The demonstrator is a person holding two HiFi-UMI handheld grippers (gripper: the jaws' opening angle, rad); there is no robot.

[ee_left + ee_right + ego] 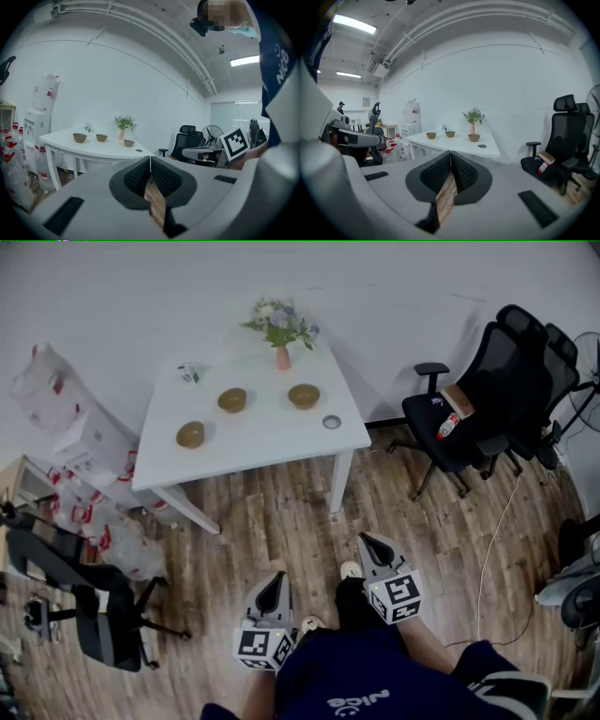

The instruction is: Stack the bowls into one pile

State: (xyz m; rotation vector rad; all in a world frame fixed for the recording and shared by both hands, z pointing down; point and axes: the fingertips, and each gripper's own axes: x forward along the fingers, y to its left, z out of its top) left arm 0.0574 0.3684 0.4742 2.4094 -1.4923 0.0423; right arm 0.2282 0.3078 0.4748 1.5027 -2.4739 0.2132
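Bowls: left bowl, middle bowl, right bowl sit apart on table, upper centre; none stacked.
Left gripper: jaws clenched, empty, well short of table.
Right gripper: clenched, empty.
Progress: zero; all stacking left.

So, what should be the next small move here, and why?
Probably walk up to the white square table: its three brown round bowls sit apart, unstacked, and both the left gripper and right gripper are shut, empty and far from them.
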